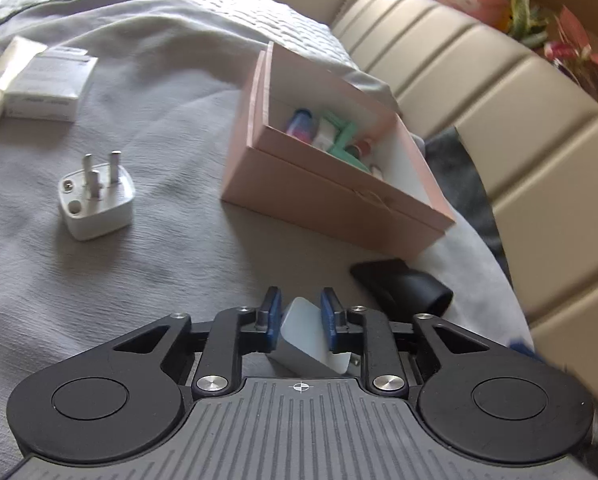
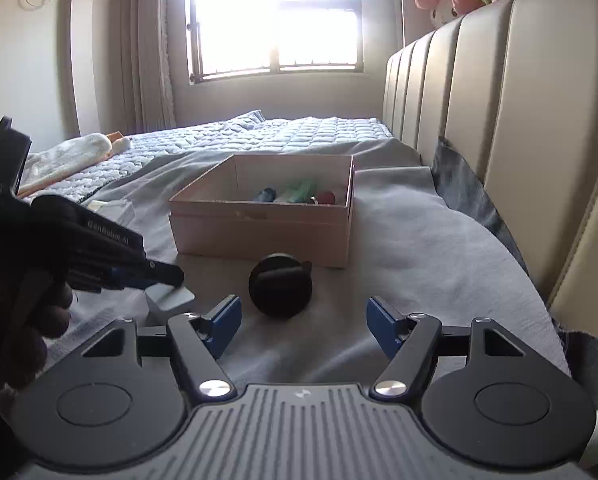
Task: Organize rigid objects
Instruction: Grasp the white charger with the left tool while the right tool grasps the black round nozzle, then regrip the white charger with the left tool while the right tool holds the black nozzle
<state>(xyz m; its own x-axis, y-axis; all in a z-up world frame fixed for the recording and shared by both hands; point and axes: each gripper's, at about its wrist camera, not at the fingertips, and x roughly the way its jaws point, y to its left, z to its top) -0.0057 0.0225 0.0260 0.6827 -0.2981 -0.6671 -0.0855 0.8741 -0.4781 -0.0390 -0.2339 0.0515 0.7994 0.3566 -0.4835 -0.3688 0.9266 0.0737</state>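
Left gripper (image 1: 301,322) has its blue pads closed onto a small white charger (image 1: 305,336), jaws narrow with the block filling the gap. The charger sits tilted between them, its long axis running back toward the palm, prongs at the rear on the right. From the right wrist view the left gripper (image 2: 167,280) is low over the blanket (image 2: 399,240), and whether the charger (image 2: 169,300) is lifted clear of the cloth I can't tell.

Landmark: the pink box (image 1: 331,200). It is open-topped, already holding a few small tubes and a green item. It lies ahead of the left jaws and slightly right, front wall nearest. So the charger goes forward and up over that wall; I'd judge the left hand does the drop.

Right gripper (image 2: 303,322) is wide open and holds nothing. The black round piece (image 2: 279,286) lies on the blanket just in front of the box's front wall, dead ahead between the right jaws and apart from them. In the left view it reads as a short tapered cylinder (image 1: 403,286), lying on its side, axis roughly pointing at the right gripper. The right hand is nearer to it.

Left of the box, well apart: white plug adapter (image 1: 96,200), prongs up. Further left: white carton (image 1: 49,84) with a tube (image 1: 7,76) touching it.

Risk, my read: the tilted charger may slip.
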